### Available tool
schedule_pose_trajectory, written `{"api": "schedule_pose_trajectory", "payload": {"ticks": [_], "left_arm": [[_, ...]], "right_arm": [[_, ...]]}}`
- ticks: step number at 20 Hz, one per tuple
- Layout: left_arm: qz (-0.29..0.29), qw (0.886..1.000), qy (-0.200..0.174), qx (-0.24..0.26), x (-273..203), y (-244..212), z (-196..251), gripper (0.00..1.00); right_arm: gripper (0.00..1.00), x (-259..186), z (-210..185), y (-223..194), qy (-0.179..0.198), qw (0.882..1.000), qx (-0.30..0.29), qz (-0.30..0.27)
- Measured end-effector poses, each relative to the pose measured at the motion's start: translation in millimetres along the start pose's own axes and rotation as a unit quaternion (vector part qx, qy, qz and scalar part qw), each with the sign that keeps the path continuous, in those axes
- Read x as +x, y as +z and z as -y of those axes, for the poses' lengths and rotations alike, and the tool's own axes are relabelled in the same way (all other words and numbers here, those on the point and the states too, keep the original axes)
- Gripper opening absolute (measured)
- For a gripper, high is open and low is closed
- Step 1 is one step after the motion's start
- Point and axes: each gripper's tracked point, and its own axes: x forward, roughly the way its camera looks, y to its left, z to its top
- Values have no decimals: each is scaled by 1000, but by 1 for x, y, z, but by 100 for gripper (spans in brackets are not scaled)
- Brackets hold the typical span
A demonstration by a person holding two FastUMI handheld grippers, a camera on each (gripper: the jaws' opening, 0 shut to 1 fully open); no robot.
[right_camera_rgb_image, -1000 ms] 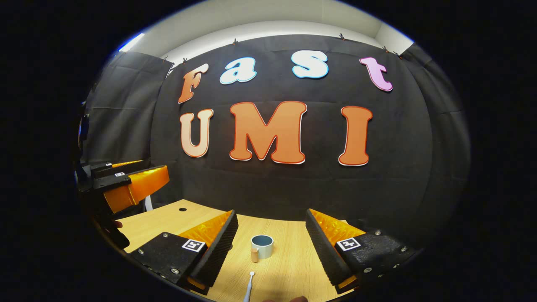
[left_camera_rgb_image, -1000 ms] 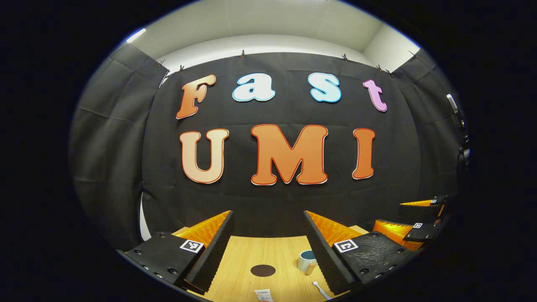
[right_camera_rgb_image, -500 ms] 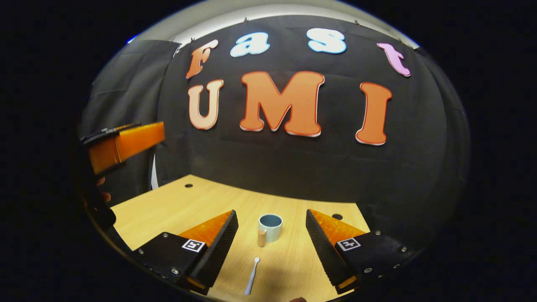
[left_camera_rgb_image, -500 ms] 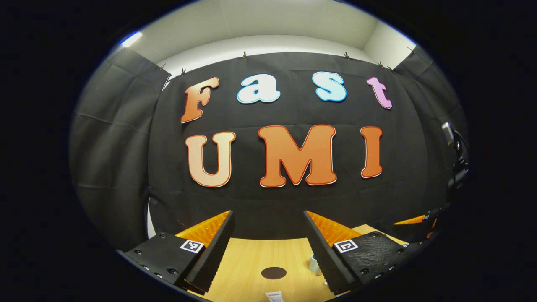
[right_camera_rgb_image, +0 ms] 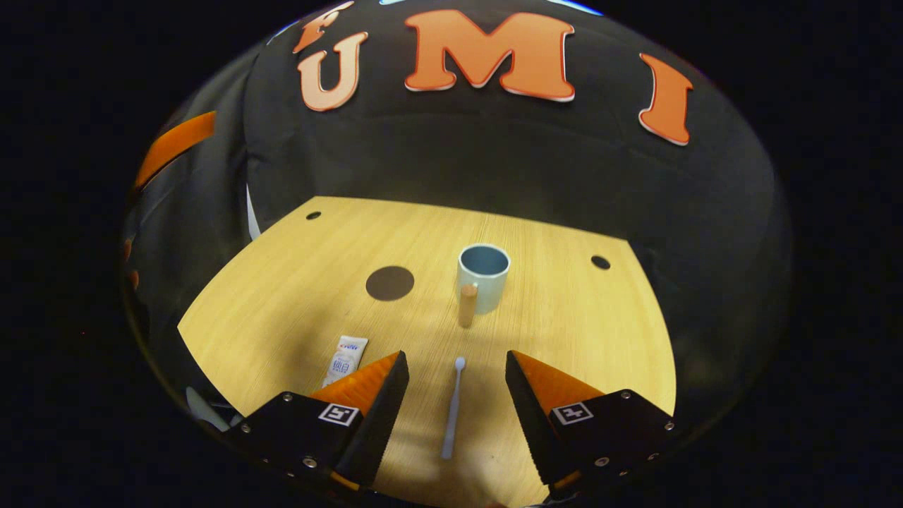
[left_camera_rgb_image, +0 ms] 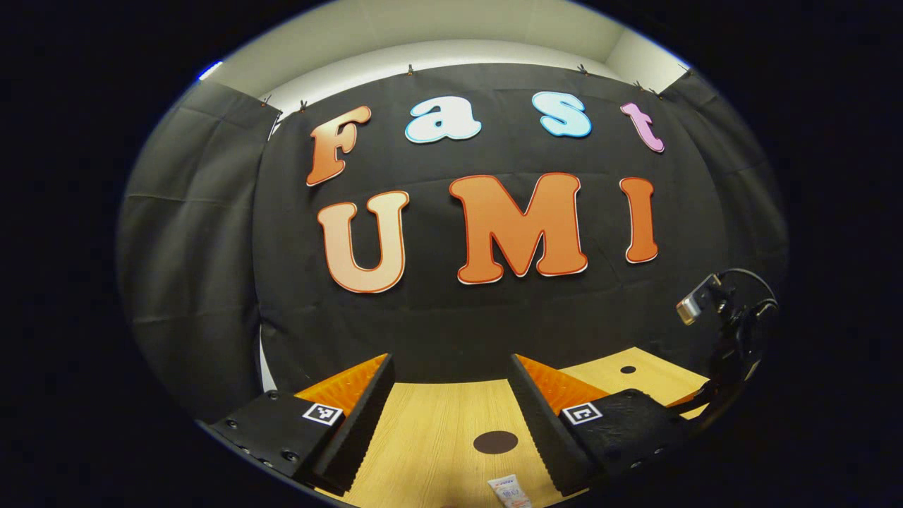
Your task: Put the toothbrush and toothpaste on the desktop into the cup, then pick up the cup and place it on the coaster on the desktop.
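In the right gripper view a pale blue cup (right_camera_rgb_image: 483, 278) with a wooden handle stands upright on the wooden desktop (right_camera_rgb_image: 578, 331). A dark round coaster (right_camera_rgb_image: 389, 283) lies to its left. A white toothbrush (right_camera_rgb_image: 453, 406) lies lengthwise between the fingers of my open right gripper (right_camera_rgb_image: 455, 377), which hovers above it. A small white toothpaste tube (right_camera_rgb_image: 343, 358) lies left of the brush, partly behind the left finger. In the left gripper view my left gripper (left_camera_rgb_image: 451, 384) is open and empty, with the coaster (left_camera_rgb_image: 495, 442) and the toothpaste tube (left_camera_rgb_image: 509, 491) low between its fingers.
Round holes (right_camera_rgb_image: 600, 262) sit near the desktop's far corners. The black cloth wall rises right behind the desk. In the left gripper view a small camera on a dark stand (left_camera_rgb_image: 719, 317) rises at the right edge of the desk.
The right gripper has tilted down toward the desk, so the cup, coaster, toothpaste and whole toothbrush now show. The left gripper has swung left and tilted down slightly; the cup has left its view.
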Motion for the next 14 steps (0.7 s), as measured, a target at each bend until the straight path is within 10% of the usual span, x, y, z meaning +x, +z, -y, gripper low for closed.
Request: {"api": "schedule_pose_trajectory", "payload": {"ticks": [14], "left_arm": [[-116,992,38,8,-6,-87,-36,99]], "right_arm": [[61,77,8,-112,-4,965,-26,-260]]}}
